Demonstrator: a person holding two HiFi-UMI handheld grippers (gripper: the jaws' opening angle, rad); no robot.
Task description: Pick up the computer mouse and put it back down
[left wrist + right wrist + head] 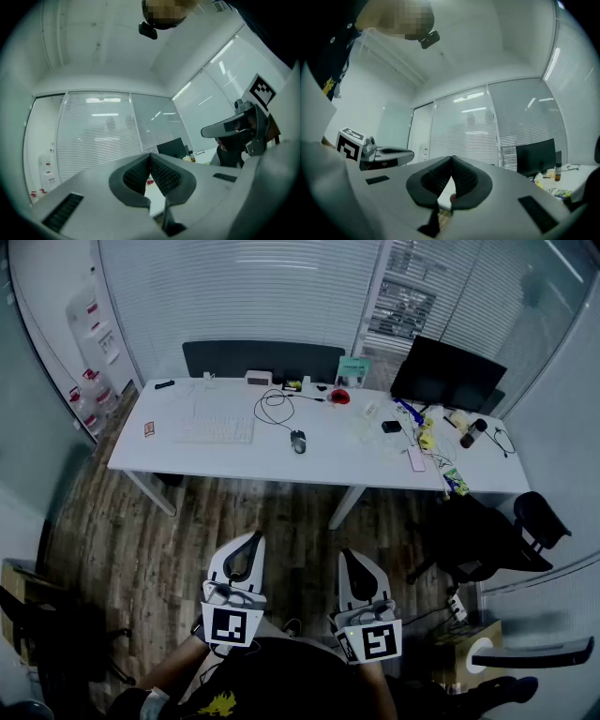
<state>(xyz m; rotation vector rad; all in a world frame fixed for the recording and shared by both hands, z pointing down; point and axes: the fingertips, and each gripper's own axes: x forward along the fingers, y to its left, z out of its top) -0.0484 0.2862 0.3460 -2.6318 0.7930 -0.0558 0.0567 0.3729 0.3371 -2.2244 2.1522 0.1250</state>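
Observation:
A dark computer mouse [298, 441] lies on the white desk [187, 457], its black cable looping behind it. Both grippers hang well short of the desk, over the wood floor, held close to the person's body. My left gripper [247, 541] is shut with nothing in it. My right gripper [349, 559] is likewise shut and empty. In the left gripper view the left gripper's [150, 156] ribbed pads meet, and the right gripper [236, 126] shows at the right. In the right gripper view the right gripper's [452, 160] pads meet too.
A white keyboard [215, 430] lies left of the mouse. A black monitor [447, 373] and clutter sit at the desk's right end. A black office chair [492, 532] stands right of the desk, water bottles [89, 395] at the far left.

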